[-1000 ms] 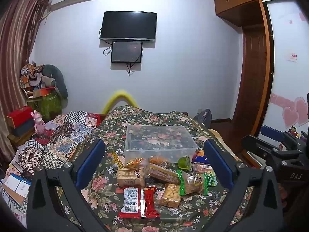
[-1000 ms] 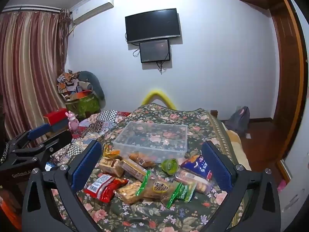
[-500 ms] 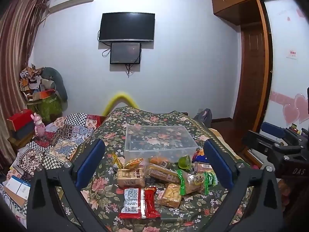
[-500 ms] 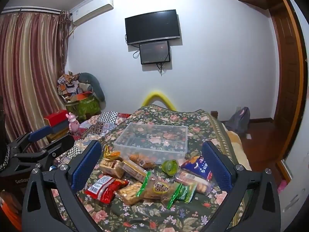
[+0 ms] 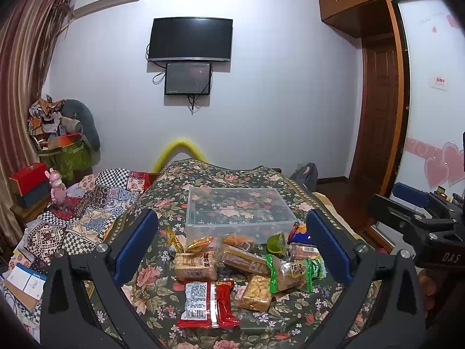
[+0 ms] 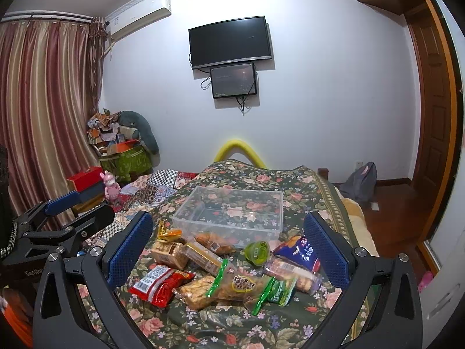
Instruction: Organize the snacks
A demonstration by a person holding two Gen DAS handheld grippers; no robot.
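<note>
A clear plastic box (image 5: 239,212) stands empty on the floral bed cover (image 5: 203,174); it also shows in the right wrist view (image 6: 232,212). Several snack packs lie in a pile in front of it: a red pack (image 5: 207,302), a green-edged pack (image 5: 289,272), a green jelly cup (image 5: 277,242) and a blue bag (image 6: 299,251). My left gripper (image 5: 232,244) is open and empty, held above the pile. My right gripper (image 6: 229,247) is open and empty, held above the pile from the right.
A patchwork quilt (image 5: 87,203) lies left of the floral cover. Boxes and a pink toy (image 5: 56,189) stand at the far left by the curtain. A wardrobe and door (image 5: 377,101) are on the right. A bag (image 6: 360,183) sits on the floor.
Both views have tilted up slightly, so the wall screens sit a little lower in frame. The snacks and the box have not moved. Both grippers stay open.
</note>
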